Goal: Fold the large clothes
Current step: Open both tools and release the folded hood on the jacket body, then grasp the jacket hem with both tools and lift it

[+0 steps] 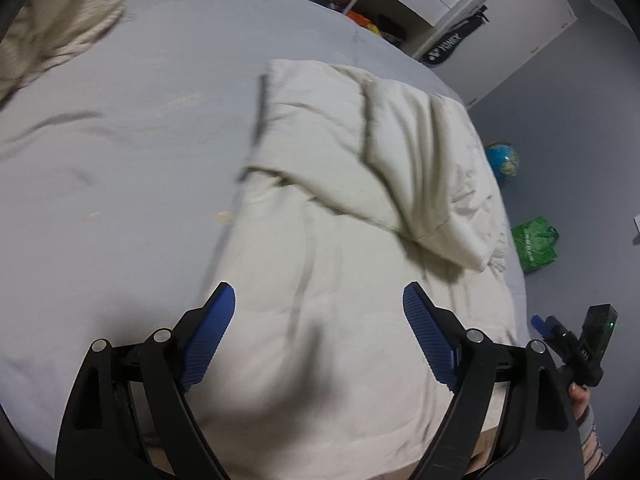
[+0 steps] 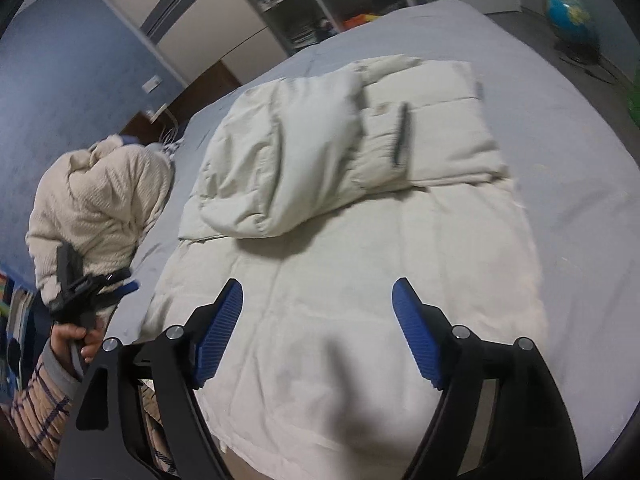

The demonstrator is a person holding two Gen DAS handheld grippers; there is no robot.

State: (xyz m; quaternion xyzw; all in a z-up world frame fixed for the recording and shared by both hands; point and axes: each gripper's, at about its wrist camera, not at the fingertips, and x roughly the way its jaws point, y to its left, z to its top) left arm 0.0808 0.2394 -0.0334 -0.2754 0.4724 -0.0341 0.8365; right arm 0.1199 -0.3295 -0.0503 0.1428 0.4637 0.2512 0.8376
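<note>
A cream puffer jacket (image 1: 340, 240) lies spread flat on the grey bed sheet (image 1: 120, 160), its near hem running right up to the front edge of the mattress. One sleeve (image 2: 280, 168) is folded across the upper body of the garment, lying diagonally on top of it, and a dark zipper pull or tab (image 2: 400, 132) shows on the chest beside that fold.

The left gripper (image 1: 318, 308) hangs above the near part of the jacket with its blue-padded jaws spread wide, nothing between them. The right gripper (image 2: 318, 300) hangs the same way, wide apart and empty, over the lower panel of the garment. Each tool shows at the edge of the other's view, so the two stand well apart on either side of the hem.

In the right wrist view the jacket's left edge sits near a cream knitted garment (image 2: 100, 208) bunched on the sheet, with a strip of bare sheet between them. Its right edge leaves a broad band of bare sheet before the mattress side. Beyond the far edge of the jacket the sheet runs on toward white cabinets (image 2: 240, 40). On the floor past the bed stand a globe (image 1: 502, 160) and a green bag (image 1: 534, 244).
</note>
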